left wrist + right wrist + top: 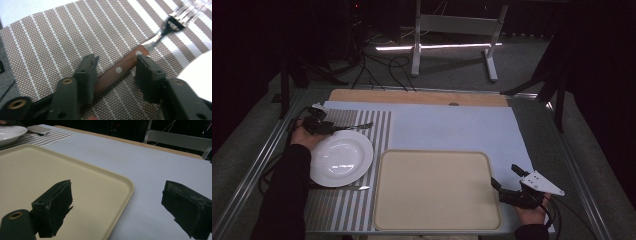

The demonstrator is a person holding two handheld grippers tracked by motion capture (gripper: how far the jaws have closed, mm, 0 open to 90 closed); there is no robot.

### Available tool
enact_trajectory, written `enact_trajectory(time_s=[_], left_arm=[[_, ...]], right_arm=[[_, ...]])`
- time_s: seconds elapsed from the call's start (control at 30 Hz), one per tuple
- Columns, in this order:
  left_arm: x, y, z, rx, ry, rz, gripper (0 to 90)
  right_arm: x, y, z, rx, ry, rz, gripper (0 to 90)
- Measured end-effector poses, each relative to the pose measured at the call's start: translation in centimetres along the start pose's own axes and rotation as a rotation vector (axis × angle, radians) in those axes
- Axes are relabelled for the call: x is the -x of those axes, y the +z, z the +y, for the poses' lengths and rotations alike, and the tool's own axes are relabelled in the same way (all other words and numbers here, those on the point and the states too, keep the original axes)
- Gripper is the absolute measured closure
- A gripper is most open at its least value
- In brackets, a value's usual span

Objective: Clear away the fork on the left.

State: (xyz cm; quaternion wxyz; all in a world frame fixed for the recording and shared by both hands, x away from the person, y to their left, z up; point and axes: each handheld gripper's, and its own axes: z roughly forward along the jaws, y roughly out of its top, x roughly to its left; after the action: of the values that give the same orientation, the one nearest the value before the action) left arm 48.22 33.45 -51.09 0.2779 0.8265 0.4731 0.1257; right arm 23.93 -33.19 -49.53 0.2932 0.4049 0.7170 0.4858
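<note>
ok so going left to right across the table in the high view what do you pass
left gripper → fork → white plate → beige tray → right gripper

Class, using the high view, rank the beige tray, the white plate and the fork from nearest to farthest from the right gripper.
1. Beige tray: just left of the right gripper, its right edge alongside.
2. White plate: beyond the tray, on the striped mat.
3. Fork: behind the plate, at the left gripper.

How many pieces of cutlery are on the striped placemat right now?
2. A fork lies beyond the plate, its wooden handle between the left gripper's open jaws. A knife lies at the plate's near edge, partly hidden; the plate may hide more.
</note>
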Motion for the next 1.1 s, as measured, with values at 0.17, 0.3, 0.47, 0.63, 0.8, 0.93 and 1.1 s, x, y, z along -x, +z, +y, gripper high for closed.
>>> enact_trajectory(time_s=[0.17, 0.3, 0.47, 0.63, 0.8, 0.93, 1.1], left_arm=[[0.2, -0.1, 0.4, -0.028, 0.025, -0.007, 62.5], [-0.2, -0.5, 0.4, -0.067, 0.028, -0.014, 70.1], [-0.2, -0.4, 0.2, -0.077, 0.018, 0.025, 76.2], [-0.5, -0.5, -0.2, -0.048, -0.016, 0.002, 75.7], [0.0, -0.4, 0.5, -0.101, -0.003, 0.035, 76.9], [0.5, -0.4, 1.0, -0.129, 0.007, 0.077, 77.1], [0.5, -1.5, 1.2, -0.090, -0.008, 0.086, 77.1]], right_arm=[[0.0, 0.0, 0.0, -0.001, -0.002, 0.000, 9.5], [0.1, -0.1, -0.1, -0.002, 0.001, -0.003, 9.6], [0.1, -0.1, -0.1, -0.005, 0.002, -0.003, 9.7], [0.0, 0.0, -0.1, -0.011, -0.001, -0.002, 9.8], [0.0, -0.1, -0.1, -0.012, 0.000, -0.005, 9.9], [0.2, -0.2, -0.1, -0.009, 0.008, -0.011, 9.9], [0.2, -0.3, -0.1, -0.008, 0.009, -0.013, 9.9]])
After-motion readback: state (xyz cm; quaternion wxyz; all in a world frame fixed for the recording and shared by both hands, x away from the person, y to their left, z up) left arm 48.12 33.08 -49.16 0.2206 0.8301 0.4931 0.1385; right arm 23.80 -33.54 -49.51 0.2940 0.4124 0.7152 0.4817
